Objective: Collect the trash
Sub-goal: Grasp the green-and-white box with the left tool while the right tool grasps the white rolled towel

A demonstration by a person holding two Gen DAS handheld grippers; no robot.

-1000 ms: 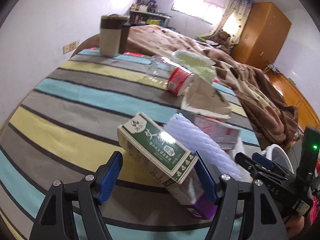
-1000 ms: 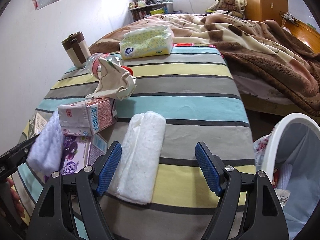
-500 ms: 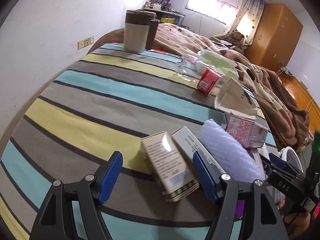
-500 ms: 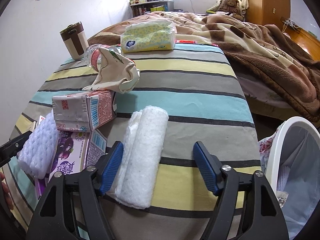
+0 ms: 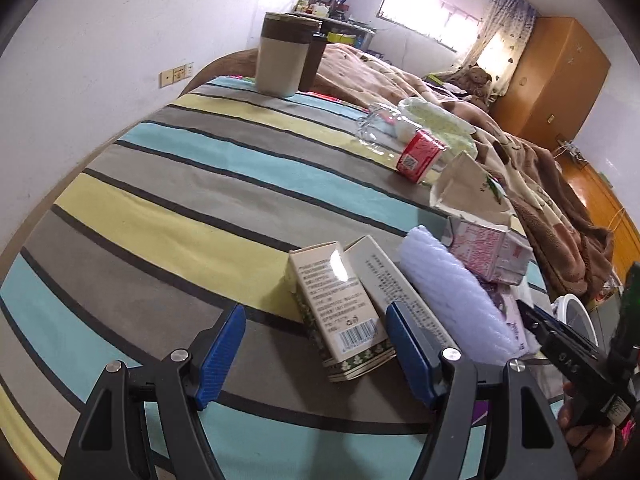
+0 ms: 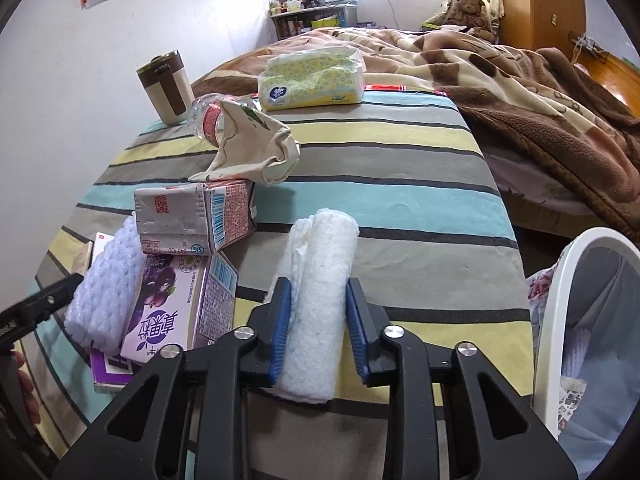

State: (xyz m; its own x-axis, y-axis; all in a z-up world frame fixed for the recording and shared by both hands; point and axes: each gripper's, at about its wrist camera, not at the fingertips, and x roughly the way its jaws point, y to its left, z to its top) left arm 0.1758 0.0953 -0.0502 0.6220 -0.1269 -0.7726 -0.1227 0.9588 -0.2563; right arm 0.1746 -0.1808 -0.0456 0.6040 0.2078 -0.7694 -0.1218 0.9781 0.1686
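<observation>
My right gripper (image 6: 318, 328) is shut on a white foam roll (image 6: 320, 280) lying on the striped table (image 6: 400, 184). My left gripper (image 5: 316, 354) is open; a green-and-cream carton (image 5: 340, 312) lies between its fingers, nearer the right one. Beside the carton are a white foam net roll (image 5: 452, 292) and a pink milk carton (image 5: 486, 250). In the right wrist view the pink carton (image 6: 196, 216) rests on a purple carton (image 6: 172, 312), with crumpled paper (image 6: 252, 148) and a plastic bottle (image 6: 206, 120) behind.
A white bin with a liner (image 6: 580, 340) stands off the table's right edge. A tissue pack (image 6: 312, 78) and a brown-and-cream mug (image 6: 166, 88) sit at the far end. A bed with a brown blanket (image 6: 540, 100) lies beyond.
My right gripper has closed on the white foam roll. My left gripper let the green carton go; it now lies tipped onto another side on the table.
</observation>
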